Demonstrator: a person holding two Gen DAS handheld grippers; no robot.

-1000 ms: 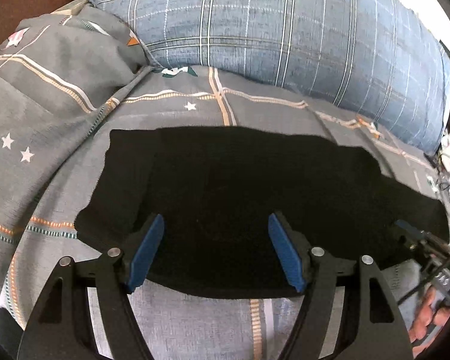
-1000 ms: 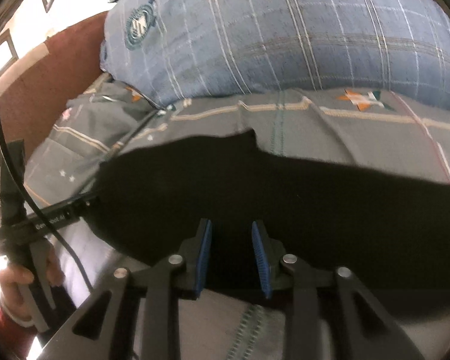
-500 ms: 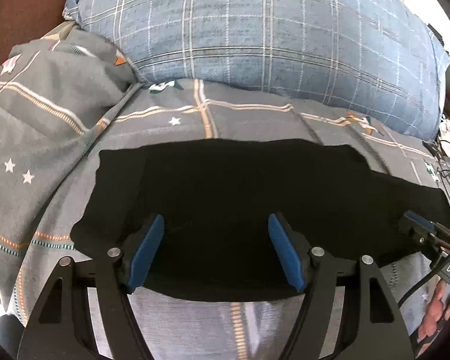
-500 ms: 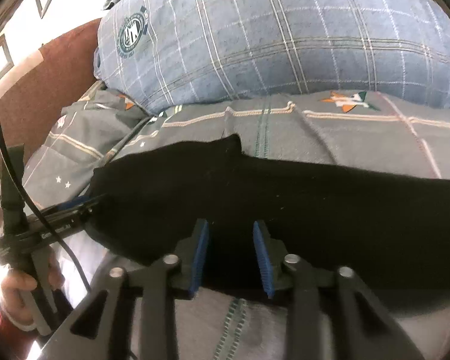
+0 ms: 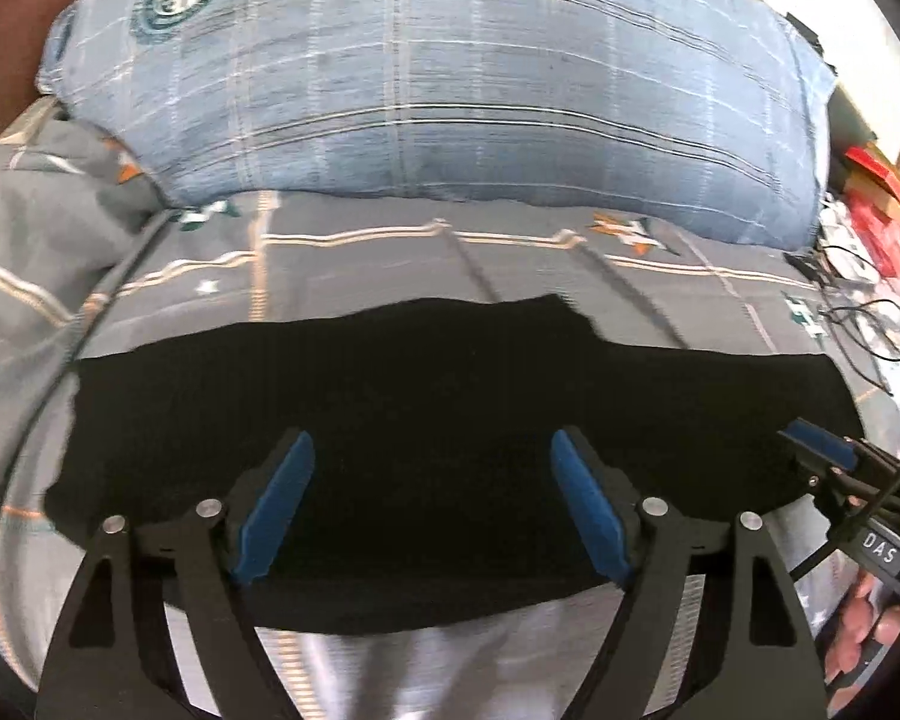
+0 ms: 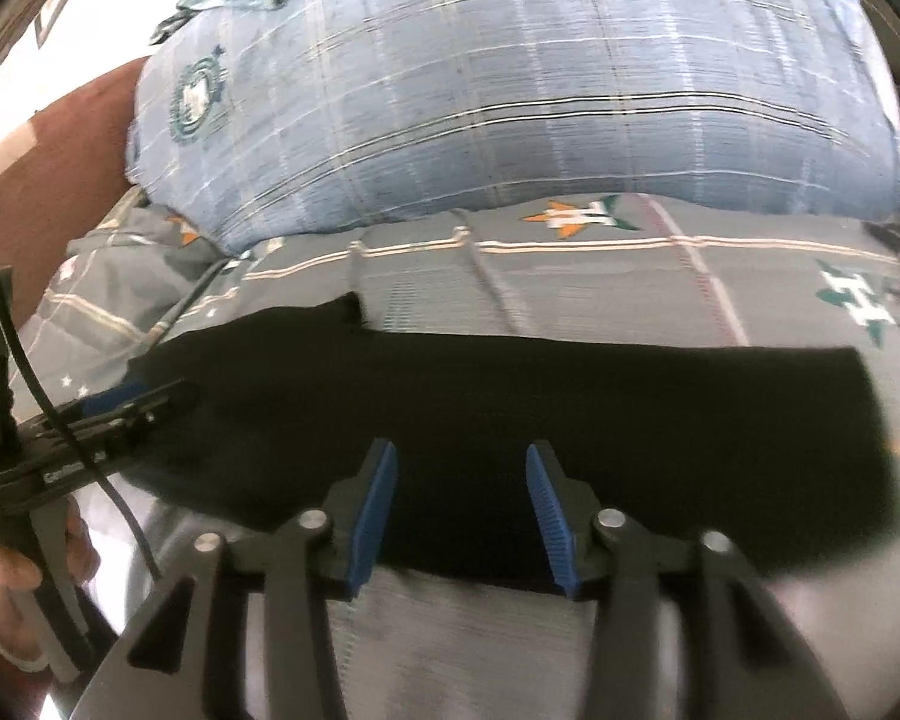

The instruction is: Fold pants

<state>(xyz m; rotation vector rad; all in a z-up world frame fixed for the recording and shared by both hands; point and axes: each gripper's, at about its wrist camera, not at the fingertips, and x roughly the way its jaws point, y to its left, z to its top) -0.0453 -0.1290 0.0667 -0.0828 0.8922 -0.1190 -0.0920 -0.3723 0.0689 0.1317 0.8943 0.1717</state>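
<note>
Pants (image 5: 426,438) lay as a long black band across the middle of both frames, spread flat on the grey patterned bedspread (image 5: 354,264), with the blue plaid pillow (image 5: 450,78) filling the upper part of each view. You had soft, limp cloth in front of you, light by the look of it and likely to sag or drag if lifted at one point only, so a pinch at the near hem with both tools, well apart along the length, looked to be the sound hold; the dark fabric hid any seams or creases, so I could not tell you where the waistband ended. Your left gripper (image 5: 432,510) sat low in its frame with the jaws spread wide and nothing between the blue pads (image 5: 273,516), over the near edge of the cloth. Your right gripper (image 6: 462,510) hung low centre in its own frame, jaws parted more narrowly and likewise empty. As for writing, the letters "DAS" showed in white on the tool body at the lower right of the left view; a round green crest (image 6: 201,96) sat on the pillow, its lettering too blurred to read, and the white print on the tool at the left edge of the right view was not legible either.
</note>
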